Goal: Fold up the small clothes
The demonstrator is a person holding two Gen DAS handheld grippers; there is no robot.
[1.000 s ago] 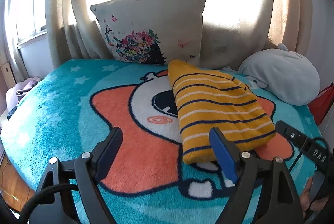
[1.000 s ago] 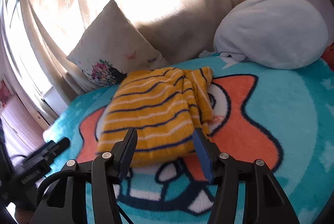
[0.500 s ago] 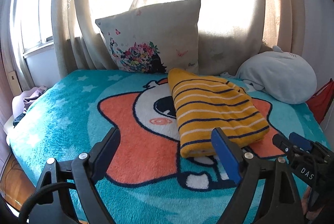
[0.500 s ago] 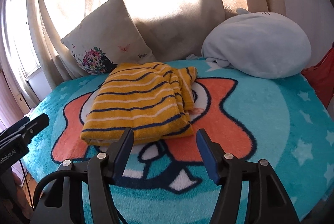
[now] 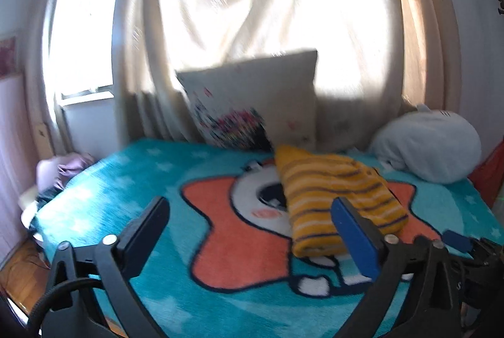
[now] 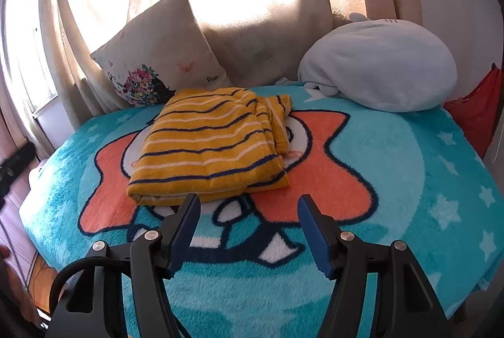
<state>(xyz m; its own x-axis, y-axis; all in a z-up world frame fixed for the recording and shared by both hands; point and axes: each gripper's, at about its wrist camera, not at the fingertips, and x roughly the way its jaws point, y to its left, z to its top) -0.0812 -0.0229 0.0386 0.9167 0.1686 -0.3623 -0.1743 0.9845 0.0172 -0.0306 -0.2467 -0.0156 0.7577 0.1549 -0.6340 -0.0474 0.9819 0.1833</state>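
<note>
Here the striped garment (image 6: 209, 146) lies folded just beyond the right claw (image 6: 249, 231), slightly left. Both claws gape empty; the left claw (image 5: 249, 227) sits farther off.

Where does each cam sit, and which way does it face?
Left wrist: on the left gripper, looking across the blanket toward the curtains; both open fingers show.
Right wrist: on the right gripper, facing the striped garment; both open fingers show.
Shared: garment, floral pillow, grey plush.
</note>
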